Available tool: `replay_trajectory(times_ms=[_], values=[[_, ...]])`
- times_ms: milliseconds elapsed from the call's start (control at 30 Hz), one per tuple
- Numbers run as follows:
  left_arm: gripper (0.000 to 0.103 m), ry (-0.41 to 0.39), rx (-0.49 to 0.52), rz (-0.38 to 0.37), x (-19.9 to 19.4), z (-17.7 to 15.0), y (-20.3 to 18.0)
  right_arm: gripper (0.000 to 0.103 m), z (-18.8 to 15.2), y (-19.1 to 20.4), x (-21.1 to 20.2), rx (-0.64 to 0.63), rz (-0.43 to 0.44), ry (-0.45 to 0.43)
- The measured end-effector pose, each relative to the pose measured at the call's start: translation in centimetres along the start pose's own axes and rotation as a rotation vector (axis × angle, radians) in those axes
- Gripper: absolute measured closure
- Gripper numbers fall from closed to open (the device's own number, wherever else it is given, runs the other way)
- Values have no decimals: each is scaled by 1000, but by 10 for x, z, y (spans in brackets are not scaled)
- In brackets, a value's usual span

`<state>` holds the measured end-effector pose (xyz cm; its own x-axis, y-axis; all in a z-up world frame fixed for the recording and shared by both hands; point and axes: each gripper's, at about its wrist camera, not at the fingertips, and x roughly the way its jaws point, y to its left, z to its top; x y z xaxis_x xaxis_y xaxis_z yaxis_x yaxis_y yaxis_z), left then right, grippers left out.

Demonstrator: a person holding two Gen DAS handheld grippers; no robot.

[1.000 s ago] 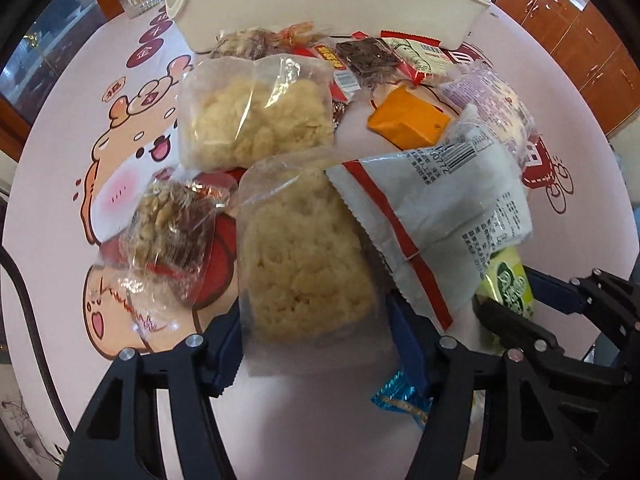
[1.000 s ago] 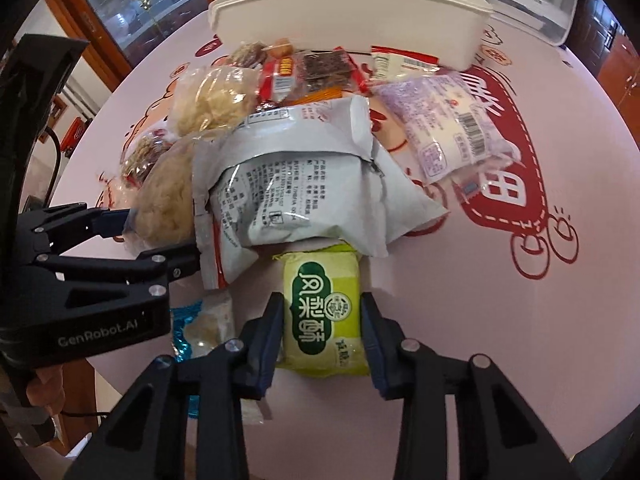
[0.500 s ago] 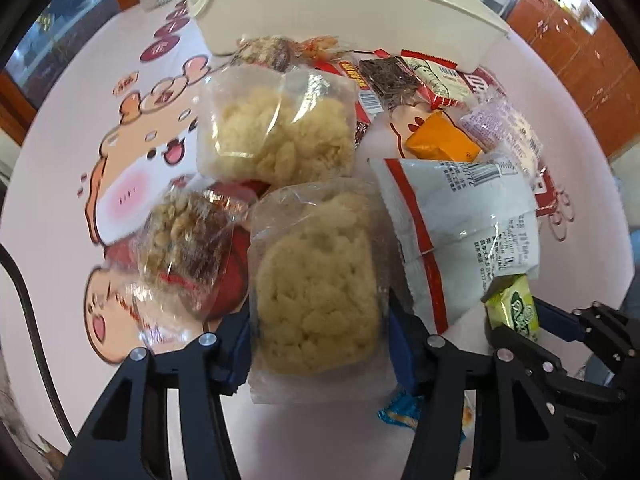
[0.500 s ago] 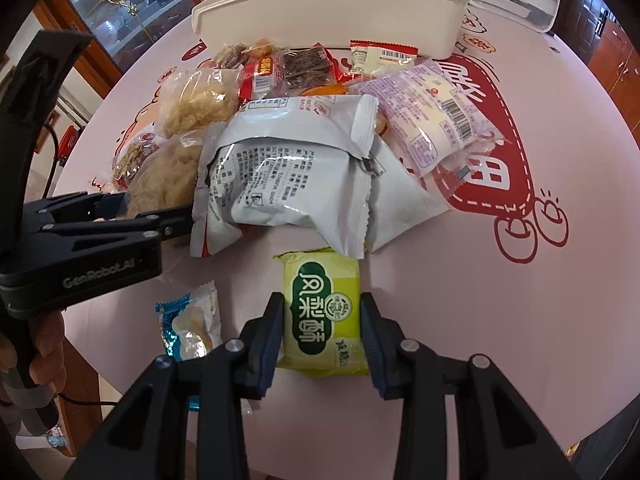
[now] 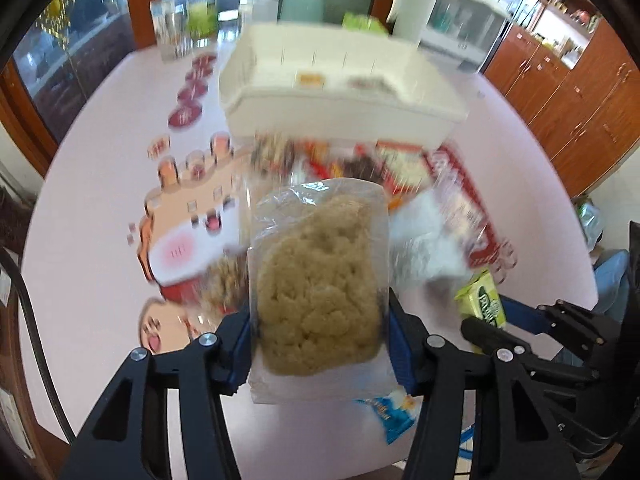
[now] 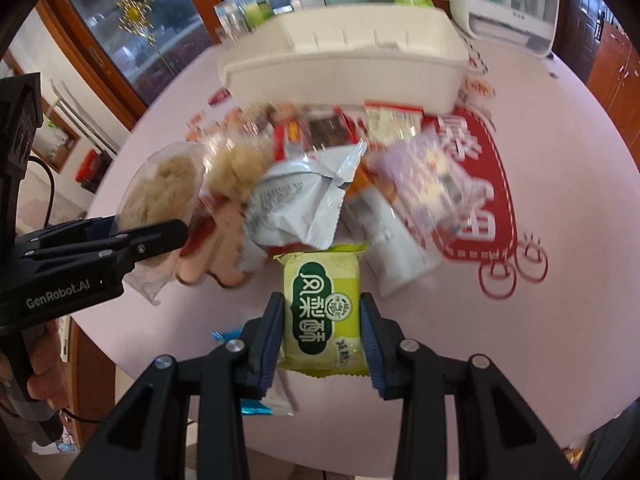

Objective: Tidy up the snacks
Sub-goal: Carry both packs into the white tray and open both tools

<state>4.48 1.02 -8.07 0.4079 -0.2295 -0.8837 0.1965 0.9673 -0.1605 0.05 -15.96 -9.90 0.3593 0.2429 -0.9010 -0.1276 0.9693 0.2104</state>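
My left gripper (image 5: 320,320) is shut on a clear bag of beige crisped-rice cake (image 5: 320,276), lifted off the pink table. The same bag (image 6: 160,192) shows at the left of the right wrist view, clamped in the left gripper (image 6: 148,236). My right gripper (image 6: 322,320) is shut on a green-and-yellow pastry packet (image 6: 324,312), also raised above the table; that packet (image 5: 482,300) appears at the right of the left wrist view. A white plastic bin (image 5: 340,92) stands at the far side, beyond the pile of snacks (image 6: 320,168).
Several packets lie between me and the bin (image 6: 344,60): a silver-white bag (image 6: 304,200), a purple-patterned pack (image 6: 432,180), red wrappers (image 6: 316,132). A small blue packet (image 5: 390,412) lies near the table's front edge. Jars and bottles (image 5: 184,28) stand at the far left. A hand (image 6: 36,380) grips the left tool.
Both grippers have risen off the table with their packets. The left jaws narrowed onto the rice-cake bag. The view now tilts up, showing the bin and room beyond.
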Motion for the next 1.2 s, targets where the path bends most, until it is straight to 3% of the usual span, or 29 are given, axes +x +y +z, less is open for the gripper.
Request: replay_trajectory(times_ms=[333,633,900,1200], values=[[48,-193,61,-1,-61,70,-10,66,64,11,-59,-32,29,-171],[48,-300,93,37,-88,146,-1,66,141,3,-98,-28,0,-308],[48,-358,124,74,-85,216,5,66,221,-18,-104,67,-23,-376],[48,-332,143,92,-41,269,10,66,288,-36,-63,154,-39,-347]])
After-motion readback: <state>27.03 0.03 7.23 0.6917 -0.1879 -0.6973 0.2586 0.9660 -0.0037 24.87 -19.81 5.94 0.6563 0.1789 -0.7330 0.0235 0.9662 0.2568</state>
